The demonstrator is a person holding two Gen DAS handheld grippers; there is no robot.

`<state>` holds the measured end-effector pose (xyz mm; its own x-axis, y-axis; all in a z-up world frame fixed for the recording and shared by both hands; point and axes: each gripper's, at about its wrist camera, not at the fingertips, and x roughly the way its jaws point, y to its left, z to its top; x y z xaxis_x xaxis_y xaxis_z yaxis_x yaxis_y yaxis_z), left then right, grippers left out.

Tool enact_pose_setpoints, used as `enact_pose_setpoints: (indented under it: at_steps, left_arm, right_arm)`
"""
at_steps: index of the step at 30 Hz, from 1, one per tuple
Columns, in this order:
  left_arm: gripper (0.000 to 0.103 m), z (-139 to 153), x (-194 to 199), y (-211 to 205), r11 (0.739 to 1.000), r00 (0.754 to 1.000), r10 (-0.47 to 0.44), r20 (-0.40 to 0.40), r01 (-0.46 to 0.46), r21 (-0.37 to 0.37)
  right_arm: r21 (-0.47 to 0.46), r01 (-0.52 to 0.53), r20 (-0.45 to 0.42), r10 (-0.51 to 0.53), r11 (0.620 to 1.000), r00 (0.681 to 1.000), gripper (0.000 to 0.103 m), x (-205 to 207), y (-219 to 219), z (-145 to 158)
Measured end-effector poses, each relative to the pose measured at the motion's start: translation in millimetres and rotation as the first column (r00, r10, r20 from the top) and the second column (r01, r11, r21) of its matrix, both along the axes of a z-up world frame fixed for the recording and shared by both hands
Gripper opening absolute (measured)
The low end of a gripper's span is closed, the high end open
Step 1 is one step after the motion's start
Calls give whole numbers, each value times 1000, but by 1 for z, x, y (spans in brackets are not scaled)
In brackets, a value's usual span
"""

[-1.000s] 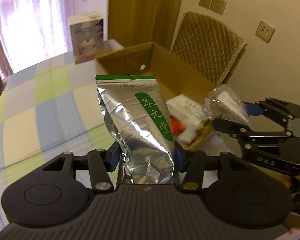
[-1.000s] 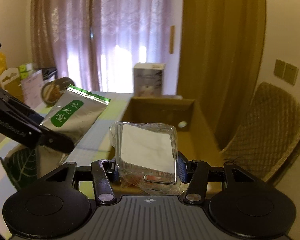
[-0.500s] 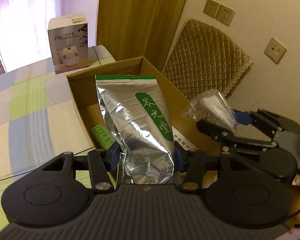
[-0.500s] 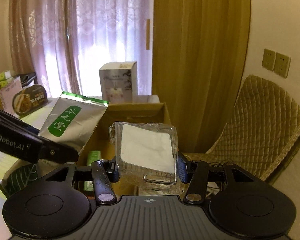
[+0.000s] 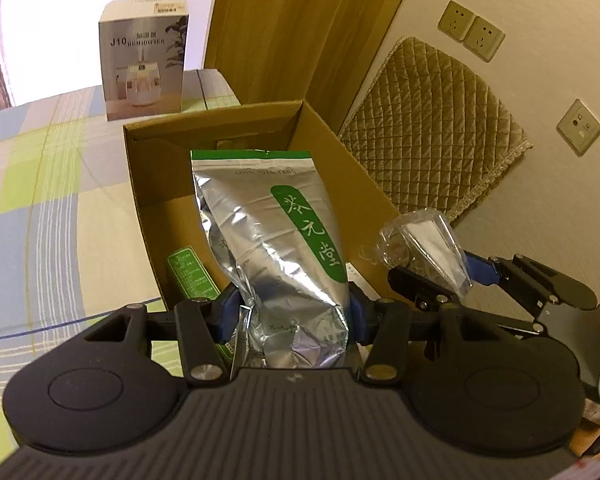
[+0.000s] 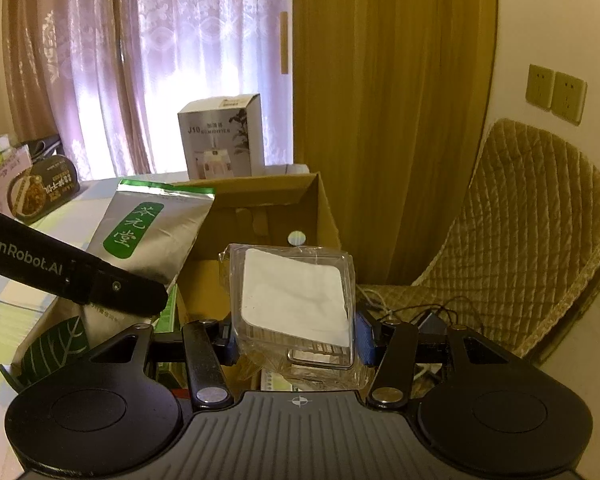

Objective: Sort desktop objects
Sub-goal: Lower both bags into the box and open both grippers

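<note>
**Both grippers loaded, over open box**

Left gripper: clamped on lower part of silver foil pouch. Pouch upright, green top band, green oval label with white characters; crumpled at grip line. Held above open cardboard box, near its front-left corner. Green packet seen inside box against left wall.

Right gripper: closed on clear plastic-wrapped pack with white square face. Pack tilted slightly, held over right part of box. In left view, same pack just right of pouch, apart from it.

Box on checked tablecloth. Humidifier carton standing behind box, near curtain. Quilted chair back to right, against wall with 3 socket plates. Food tin far left on table in right view.
</note>
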<state>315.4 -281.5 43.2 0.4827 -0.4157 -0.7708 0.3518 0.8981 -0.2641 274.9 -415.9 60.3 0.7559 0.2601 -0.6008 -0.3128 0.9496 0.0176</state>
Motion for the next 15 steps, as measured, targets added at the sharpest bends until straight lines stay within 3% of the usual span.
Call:
enact_pose_setpoints:
  at_steps: [6, 15]
  left_arm:
    - [54, -4, 1, 0, 1000, 1000, 12, 10, -12, -11]
    - [54, 0, -13, 8, 999, 998, -7, 67, 4, 43]
  right_arm:
    - [-12, -1, -9, 1, 1000, 1000, 50, 4, 1, -4]
    - [-8, -8, -23, 8, 1000, 1000, 50, 8, 9, -9]
